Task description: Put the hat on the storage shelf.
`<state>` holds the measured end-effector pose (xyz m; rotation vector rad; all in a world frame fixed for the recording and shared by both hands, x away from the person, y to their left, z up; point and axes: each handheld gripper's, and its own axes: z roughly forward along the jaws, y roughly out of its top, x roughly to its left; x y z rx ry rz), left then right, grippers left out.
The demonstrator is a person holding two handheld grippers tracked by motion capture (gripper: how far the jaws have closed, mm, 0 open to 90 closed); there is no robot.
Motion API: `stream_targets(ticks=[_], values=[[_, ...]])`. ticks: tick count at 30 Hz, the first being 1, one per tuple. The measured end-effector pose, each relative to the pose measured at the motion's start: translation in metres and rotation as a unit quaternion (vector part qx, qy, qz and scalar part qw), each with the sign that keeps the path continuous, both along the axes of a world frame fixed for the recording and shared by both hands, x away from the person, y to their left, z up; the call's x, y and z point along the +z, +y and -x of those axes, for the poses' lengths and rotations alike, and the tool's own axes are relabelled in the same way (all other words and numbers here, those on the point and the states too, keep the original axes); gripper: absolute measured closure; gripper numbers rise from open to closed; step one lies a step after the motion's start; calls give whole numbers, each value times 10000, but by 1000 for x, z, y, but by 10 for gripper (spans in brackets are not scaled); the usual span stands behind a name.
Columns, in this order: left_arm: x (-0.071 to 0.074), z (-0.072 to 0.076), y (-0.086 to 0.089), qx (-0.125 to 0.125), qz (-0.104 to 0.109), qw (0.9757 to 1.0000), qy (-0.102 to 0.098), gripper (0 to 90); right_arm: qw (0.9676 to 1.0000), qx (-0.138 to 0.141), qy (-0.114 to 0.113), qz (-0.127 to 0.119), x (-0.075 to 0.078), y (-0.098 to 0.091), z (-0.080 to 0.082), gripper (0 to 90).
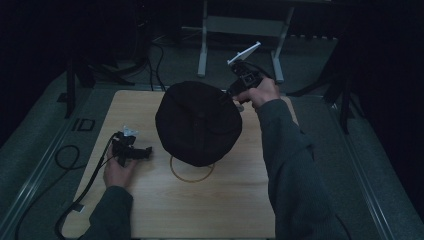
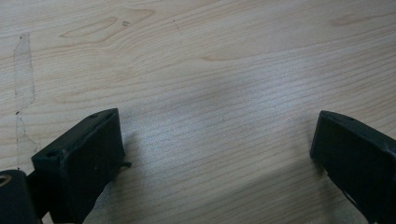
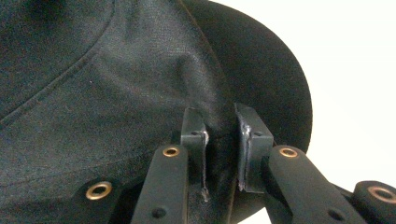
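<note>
Clearly a soft, light hat (image 1: 198, 122), sagging above the table (image 1: 230, 200); pinched at the far edge by the right claw (image 3: 219, 128), nearly shut on cloth. Left claw (image 2: 217, 149) wide open, empty.

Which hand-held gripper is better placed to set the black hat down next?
Right, probably. The right hand-held gripper already pinches the black hat above the table; the left hand-held gripper rests open on bare wood, apart from it.
</note>
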<state>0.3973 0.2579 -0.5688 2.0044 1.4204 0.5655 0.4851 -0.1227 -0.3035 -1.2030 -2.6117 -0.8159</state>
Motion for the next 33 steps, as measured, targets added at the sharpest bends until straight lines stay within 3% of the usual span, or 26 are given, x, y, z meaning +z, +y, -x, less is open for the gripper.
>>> stream_targets(ticks=[25,33], values=[[0,0,0,-11,-11,10000,17,22,9997,32,57,252,-14,15,-2,713],[0,0,0,-12,-13,10000,16,22,9997,-20,47,218,-17,19,-4,714]])
